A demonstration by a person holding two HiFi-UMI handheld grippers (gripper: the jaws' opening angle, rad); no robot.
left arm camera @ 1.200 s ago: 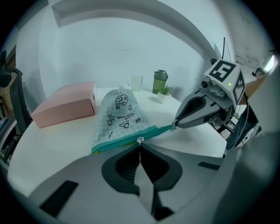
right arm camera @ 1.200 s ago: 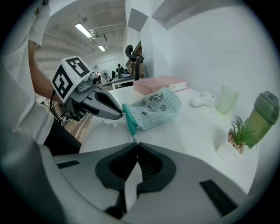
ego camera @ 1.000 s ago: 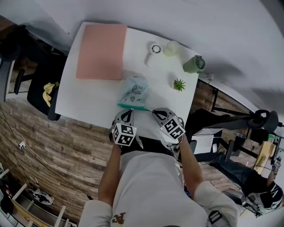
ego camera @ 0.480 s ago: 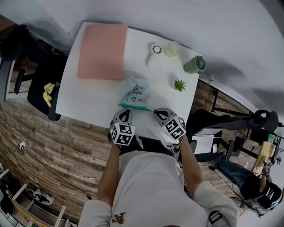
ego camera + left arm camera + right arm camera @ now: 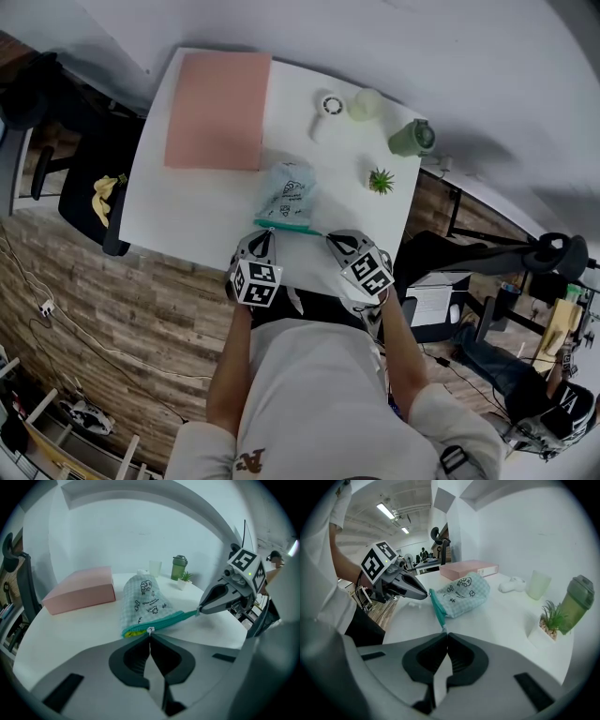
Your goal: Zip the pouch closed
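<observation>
We are pinching the pouch [image 5: 143, 599], seemingly light and limp, at its zip: left gripper [image 5: 150, 636] clamping the pull tab [image 5: 150, 630], right gripper [image 5: 445, 634] clamping the teal tape end [image 5: 440, 619].

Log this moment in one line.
left gripper: shut on white zipper pull | right gripper: shut on teal zipper end | checked fabric pouch: partly open

Office workroom
A white desk [image 5: 187, 220] is standing on wood-look flooring [image 5: 141, 309], swivel chairs [image 5: 94, 150] are sitting beside it, strip lights [image 5: 387, 511] are glowing overhead.
</observation>
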